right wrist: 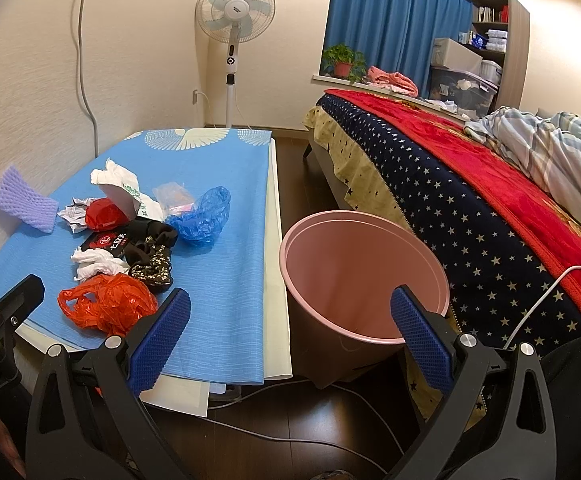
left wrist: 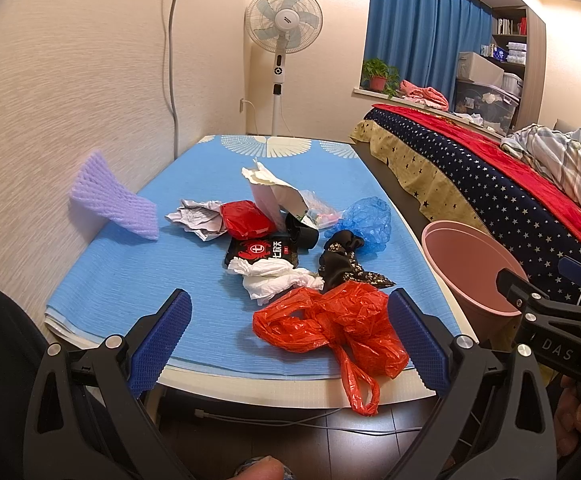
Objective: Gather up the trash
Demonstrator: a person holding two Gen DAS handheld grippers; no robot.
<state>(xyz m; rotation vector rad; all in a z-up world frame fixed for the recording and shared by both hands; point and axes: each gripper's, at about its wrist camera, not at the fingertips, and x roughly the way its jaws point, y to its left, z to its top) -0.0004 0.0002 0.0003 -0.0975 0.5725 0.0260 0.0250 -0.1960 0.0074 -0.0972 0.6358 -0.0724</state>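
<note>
Both grippers hang wide apart and empty at the near edge of the scene. Left gripper (left wrist: 290, 340) spreads its blue ribbed pads (left wrist: 162, 338) over the near end of the blue-clothed tabletop (left wrist: 130, 272), its right pad just beside a crumpled orange plastic bag (left wrist: 330, 328) whose handle droops over the edge. Right gripper (right wrist: 290, 340) faces a round pink plastic bin (right wrist: 354, 264) standing on the dark floor between tabletop and bed (right wrist: 470, 208).

Trash sits in a loose heap at mid-tabletop — from the orange bag toward 12 o'clock come a wad of white tissue (left wrist: 274, 280), a black snack wrapper with red print (left wrist: 262, 254), a red glossy packet (left wrist: 246, 220) and a torn white paper bag (left wrist: 274, 188). At 10 o'clock lies crumpled printed paper (left wrist: 198, 218), and farther left a purple foam net sleeve (left wrist: 114, 204) leans against the wall. At 2 o'clock are a black patterned cloth (left wrist: 342, 264) and a blue crinkled plastic cover (left wrist: 364, 222).
</note>
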